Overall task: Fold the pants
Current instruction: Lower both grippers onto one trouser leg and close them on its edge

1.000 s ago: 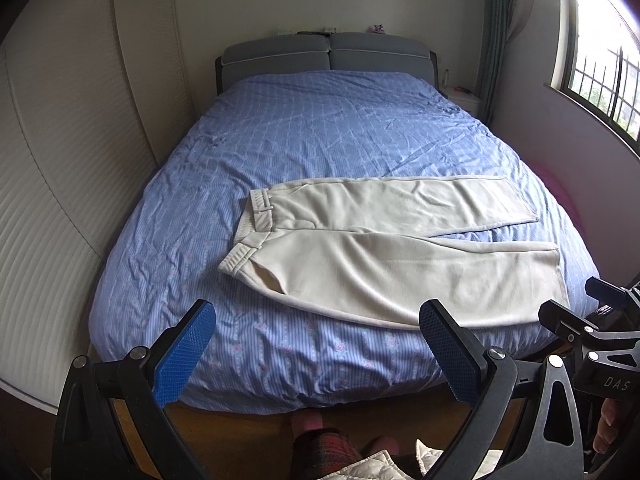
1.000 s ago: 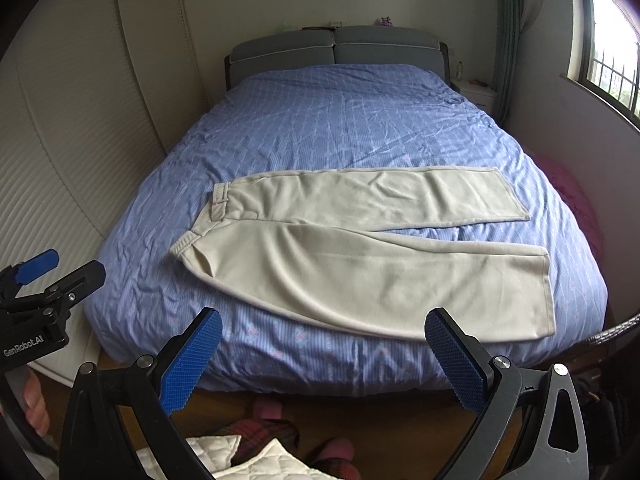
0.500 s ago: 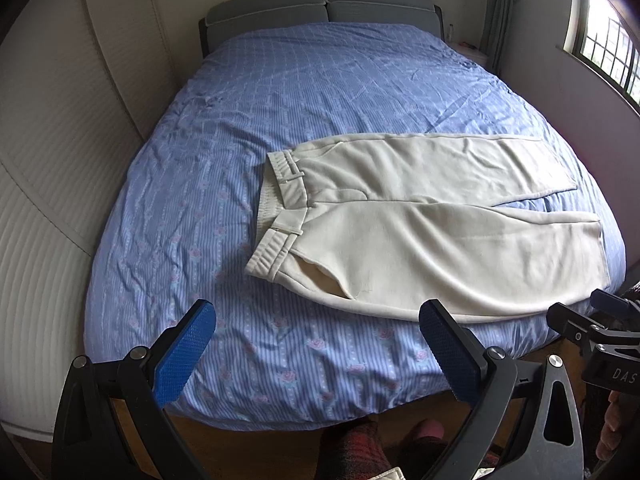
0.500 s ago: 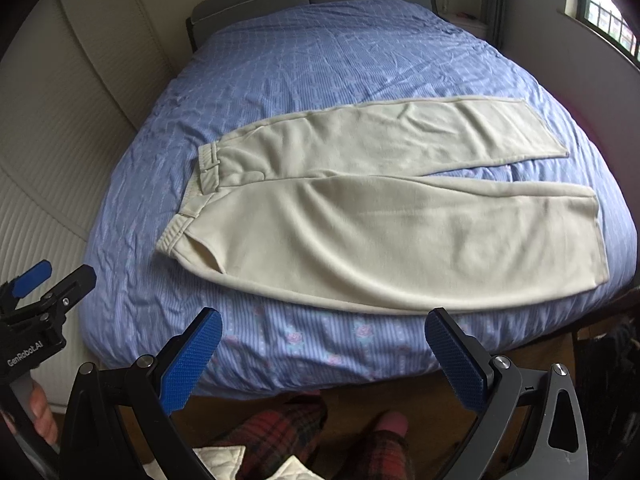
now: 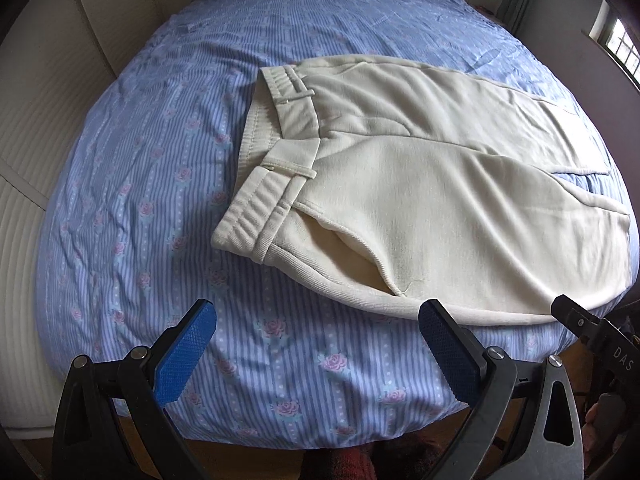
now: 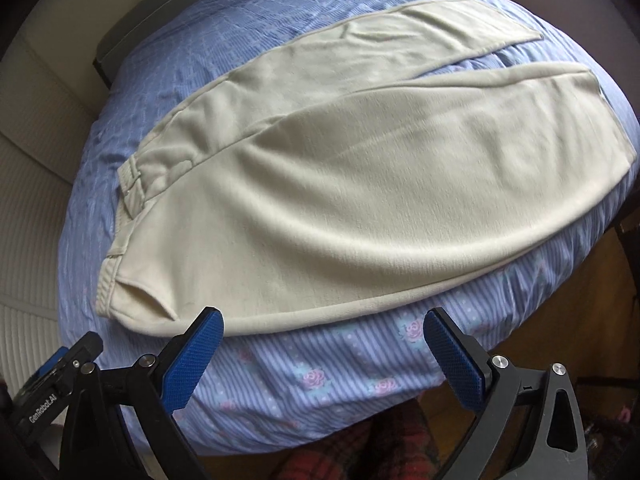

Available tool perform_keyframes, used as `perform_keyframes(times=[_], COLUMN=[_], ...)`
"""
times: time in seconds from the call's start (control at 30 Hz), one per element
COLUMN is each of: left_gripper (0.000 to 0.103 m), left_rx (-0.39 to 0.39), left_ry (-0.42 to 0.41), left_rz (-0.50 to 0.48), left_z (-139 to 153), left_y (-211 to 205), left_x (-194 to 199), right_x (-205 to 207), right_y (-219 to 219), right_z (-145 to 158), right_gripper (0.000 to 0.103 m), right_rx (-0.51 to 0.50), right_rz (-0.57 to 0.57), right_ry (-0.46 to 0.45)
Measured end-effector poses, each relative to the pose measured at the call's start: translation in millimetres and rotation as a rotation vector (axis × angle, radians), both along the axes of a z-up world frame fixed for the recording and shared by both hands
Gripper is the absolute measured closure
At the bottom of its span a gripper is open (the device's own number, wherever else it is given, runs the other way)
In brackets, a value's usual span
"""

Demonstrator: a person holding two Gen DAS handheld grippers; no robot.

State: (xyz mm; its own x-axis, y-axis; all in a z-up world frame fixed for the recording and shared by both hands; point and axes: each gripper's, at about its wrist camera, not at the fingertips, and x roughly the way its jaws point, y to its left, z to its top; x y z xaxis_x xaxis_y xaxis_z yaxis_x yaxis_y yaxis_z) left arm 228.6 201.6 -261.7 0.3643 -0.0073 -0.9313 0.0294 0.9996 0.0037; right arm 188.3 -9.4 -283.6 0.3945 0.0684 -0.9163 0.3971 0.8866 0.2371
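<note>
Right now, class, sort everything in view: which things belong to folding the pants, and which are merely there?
Belongs to the job:
cream pants
left gripper, open
right gripper, open
bed, bearing the pants

Merely there:
headboard
window

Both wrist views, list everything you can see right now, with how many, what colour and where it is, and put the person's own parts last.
Pants: one pair, cream, spread flat across the near half of the bed, waistband toward the left, legs running right.
Bed cover: one, blue striped with pink roses, over the whole bed.
Headboard: one, dark grey, at the far end of the bed.
Window: one, bright, barred, far right wall.
Wall panels: ribbed, off-white, to the left of the bed.
Left gripper: one, black with blue pads, open, at the near bed edge below the waistband.
Right gripper: one, black with blue pads, open, at the near edge of the pants.
Legs: red plaid, bottom edge.
</note>
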Motion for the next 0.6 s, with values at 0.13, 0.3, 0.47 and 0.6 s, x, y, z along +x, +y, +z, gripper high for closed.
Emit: perform_keyframes(times=[0.13,0.3,0.47,0.6], left_gripper=[0.000,0.002,0.006,0.015], left_rx=[-0.003,-0.068,-0.078,-0.126], left_ry=[0.018,0.082,0.115,0.174], left_rz=[0.017,0.074,0.081,0.124], left_z=[-19,-43,-61,-80], left_y=[3,9,6,12], left_x=[17,28,35,43], right_x=[8,14,10,14], right_y=[-10,-22,-31,-40], right_z=[-29,-59,-87,-99], right_gripper=[0.007,0.011,0.015,0.019], right_rx=[0.031,0.080,0.133,0.135], right_rz=[-0.079,-0.150,-0.216,-0.228], right_ry=[0.021,0.036,0.073,0.070])
